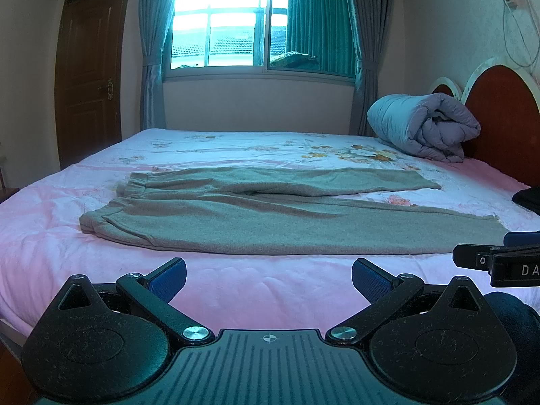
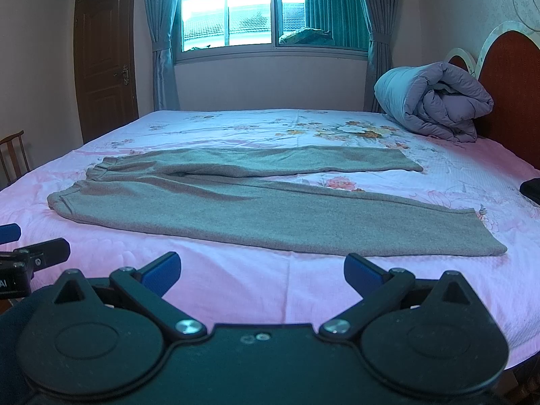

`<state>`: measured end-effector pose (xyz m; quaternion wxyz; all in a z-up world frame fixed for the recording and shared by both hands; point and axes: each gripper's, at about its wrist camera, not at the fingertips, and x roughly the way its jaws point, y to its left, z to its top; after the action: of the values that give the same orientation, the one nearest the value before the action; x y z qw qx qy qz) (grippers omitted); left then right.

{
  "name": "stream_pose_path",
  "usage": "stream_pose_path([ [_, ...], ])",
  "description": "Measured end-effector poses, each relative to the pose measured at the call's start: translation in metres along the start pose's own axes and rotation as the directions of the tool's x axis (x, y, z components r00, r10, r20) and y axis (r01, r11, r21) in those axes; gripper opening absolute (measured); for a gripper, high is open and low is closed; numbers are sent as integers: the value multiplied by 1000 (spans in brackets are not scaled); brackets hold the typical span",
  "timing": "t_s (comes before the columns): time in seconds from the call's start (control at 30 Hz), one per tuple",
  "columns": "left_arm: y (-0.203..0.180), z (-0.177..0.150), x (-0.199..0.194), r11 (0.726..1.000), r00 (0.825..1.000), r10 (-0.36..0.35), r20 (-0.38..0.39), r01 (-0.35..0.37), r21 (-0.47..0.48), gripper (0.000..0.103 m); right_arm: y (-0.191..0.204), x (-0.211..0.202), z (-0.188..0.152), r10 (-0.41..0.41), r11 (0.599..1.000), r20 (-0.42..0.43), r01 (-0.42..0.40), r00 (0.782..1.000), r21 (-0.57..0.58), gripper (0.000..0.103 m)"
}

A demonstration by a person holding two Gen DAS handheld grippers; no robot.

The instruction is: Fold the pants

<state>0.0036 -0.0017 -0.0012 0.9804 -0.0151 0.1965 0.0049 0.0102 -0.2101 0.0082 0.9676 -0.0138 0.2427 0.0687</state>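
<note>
Grey pants [image 1: 270, 216] lie spread flat on the pink floral bed [image 1: 236, 290], waistband to the left and both legs stretching right, slightly apart. The right wrist view shows the same pants [image 2: 256, 209]. My left gripper [image 1: 269, 278] is open, held above the bed's near edge, short of the near leg, nothing between its blue pads. My right gripper [image 2: 262, 271] is open too, hovering before the near leg's hem end, and holds nothing. Each gripper shows at the edge of the other's view: the right gripper [image 1: 499, 260] and the left gripper [image 2: 30, 253].
A rolled grey-lilac duvet [image 1: 428, 125] rests against the red headboard [image 1: 499, 118] at the far right. A dark object [image 1: 528, 199] sits at the bed's right edge. Beyond the bed are a window with curtains [image 1: 260, 23], a brown door [image 1: 91, 74] and a wooden chair [image 2: 13, 155].
</note>
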Motion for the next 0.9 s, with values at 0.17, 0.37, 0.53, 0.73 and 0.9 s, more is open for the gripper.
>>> stream_pose_path([
  [0.17,0,0,0,1000,1000,0,0,0,0,103,0,-1,1,0,1000,-1,0,1000,0,97],
  [0.37,0,0,0,1000,1000,0,-3,0,-3,103,0,-1,1,0,1000,-1,0,1000,0,97],
  [0.53,11,4,9,999,999,-30,-43,29,-14,103,-9,3,3,39,999,-3,-39,999,26,97],
  [0.73,78,54,52,1000,1000,23,-12,-23,7,103,-51,24,57,46,997,57,-50,997,64,97],
  [0.9,164,118,118,996,996,89,6,-89,-1,103,-80,54,135,17,996,137,-28,990,82,97],
])
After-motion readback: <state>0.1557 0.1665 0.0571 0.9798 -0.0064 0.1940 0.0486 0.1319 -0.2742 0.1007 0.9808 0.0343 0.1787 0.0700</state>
